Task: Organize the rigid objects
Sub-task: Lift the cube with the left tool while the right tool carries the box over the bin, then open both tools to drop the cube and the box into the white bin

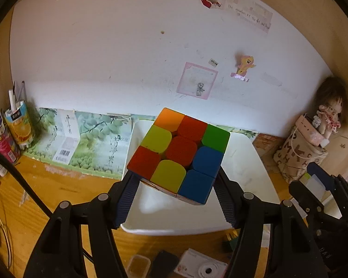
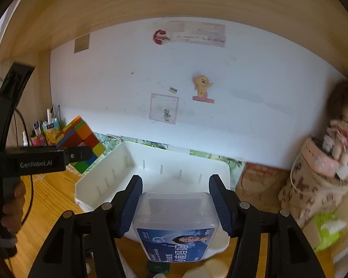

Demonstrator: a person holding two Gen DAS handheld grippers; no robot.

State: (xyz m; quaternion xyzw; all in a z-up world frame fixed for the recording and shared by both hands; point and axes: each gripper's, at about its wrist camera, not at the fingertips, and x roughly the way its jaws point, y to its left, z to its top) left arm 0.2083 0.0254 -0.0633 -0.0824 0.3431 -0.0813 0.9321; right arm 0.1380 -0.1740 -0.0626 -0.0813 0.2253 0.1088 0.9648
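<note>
My left gripper [image 1: 176, 183] is shut on a colourful puzzle cube [image 1: 181, 150] and holds it above the white plastic bin [image 1: 255, 173]. In the right wrist view the same cube [image 2: 81, 143] hangs in the left gripper [image 2: 77, 154] over the bin's left edge. My right gripper [image 2: 175, 185] is shut on a clear plastic box with a blue label [image 2: 176, 224], held over the near side of the white bin [image 2: 99, 180]. The right gripper also shows at the right edge of the left wrist view [image 1: 317, 180].
The bin stands on a wooden desk [image 1: 46, 197] against a white wall. Cups with pens [image 1: 11, 125] stand at far left. A printed bag with a doll [image 2: 313, 185] sits at right. A small camera [image 1: 204, 268] and small boxes lie near the front edge.
</note>
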